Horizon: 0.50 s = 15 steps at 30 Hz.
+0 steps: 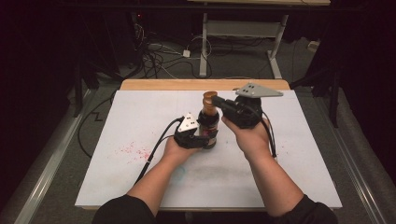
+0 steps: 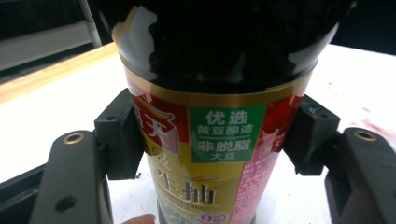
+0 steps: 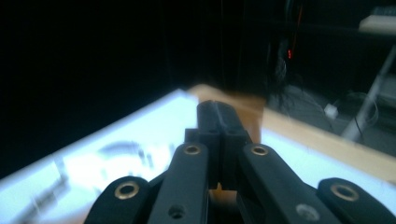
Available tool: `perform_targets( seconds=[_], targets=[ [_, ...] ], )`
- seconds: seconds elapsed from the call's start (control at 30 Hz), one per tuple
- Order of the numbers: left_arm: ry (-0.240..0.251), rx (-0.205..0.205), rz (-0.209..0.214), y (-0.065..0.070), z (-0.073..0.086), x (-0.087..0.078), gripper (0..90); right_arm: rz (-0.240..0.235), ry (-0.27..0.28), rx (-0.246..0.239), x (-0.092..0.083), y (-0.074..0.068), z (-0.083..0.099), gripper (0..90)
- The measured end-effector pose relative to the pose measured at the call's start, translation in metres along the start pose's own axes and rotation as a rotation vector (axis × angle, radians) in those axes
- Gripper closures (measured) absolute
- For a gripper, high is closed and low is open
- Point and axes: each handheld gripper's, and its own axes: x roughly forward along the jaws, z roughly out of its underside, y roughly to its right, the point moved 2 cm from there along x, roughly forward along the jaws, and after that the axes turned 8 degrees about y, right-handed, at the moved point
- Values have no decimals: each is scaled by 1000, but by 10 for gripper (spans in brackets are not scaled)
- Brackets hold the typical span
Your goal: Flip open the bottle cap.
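A dark soy sauce bottle (image 1: 209,125) with a brown cap (image 1: 209,97) stands upright in the middle of the white table (image 1: 140,116). My left gripper (image 1: 200,136) is shut on its lower body. In the left gripper view the black pads (image 2: 119,135) press both sides of the red, gold and green label (image 2: 219,154). My right gripper (image 1: 217,101) is level with the cap, just to its right, and its jaws are shut against each other with nothing between them. In the right gripper view these closed jaws (image 3: 218,116) point past the blurred brown cap (image 3: 250,114).
Red stains (image 1: 133,150) mark the table's left part. A wooden strip (image 1: 159,84) runs along its far edge. Beyond it, cables (image 1: 154,58) lie on the floor beside a white desk frame (image 1: 204,42). Metal rails (image 1: 51,163) border the table on both sides.
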Motion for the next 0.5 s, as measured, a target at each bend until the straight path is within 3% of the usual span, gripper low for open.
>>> perform_targets(
  seconds=[0.03, 0.1, 0.17, 0.23, 0.37, 0.5],
  targets=[
    [1, 5, 14, 1, 0, 0, 306, 3, 7, -19, -2, -2, -9, 900],
    [-4, -19, -6, -1, -2, 0, 302, -2, 15, -47, -3, -7, -19, 900],
    [-3, -34, -6, -2, -3, 0, 300, -1, 12, -45, -4, -9, -20, 900],
    [-1, -32, -3, -2, -2, 1, 297, -4, 1, -57, -6, -9, -17, 900],
    [-4, -33, -4, -2, -2, 0, 293, -6, -37, -25, -6, -1, 5, 900],
    [-6, -33, -4, -2, -2, 0, 291, -8, -48, -13, -8, 4, 16, 900]
  ],
)
